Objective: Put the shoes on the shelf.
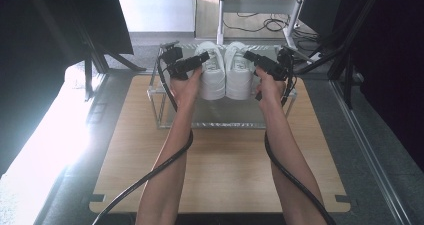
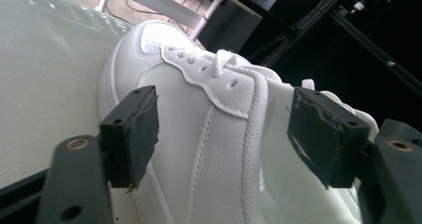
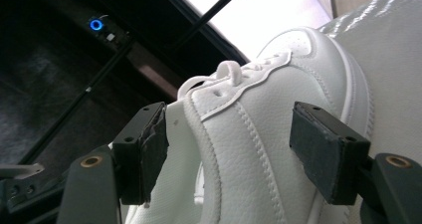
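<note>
On the clear rack (image 1: 160,110), the left gripper (image 1: 202,58) and right gripper (image 1: 248,56) are standing wide open, jaws straddling the left shoe (image 1: 211,75) and right shoe (image 1: 239,75) without gripping.

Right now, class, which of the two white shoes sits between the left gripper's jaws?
The left shoe of the pair on the clear rack: the left gripper straddles it, while the right gripper straddles its neighbour.

Two white lace-up sneakers, left sneaker (image 1: 212,70) and right sneaker (image 1: 238,70), are parked side by side, touching, toes toward the clear rack's (image 1: 165,120) far edge.
</note>
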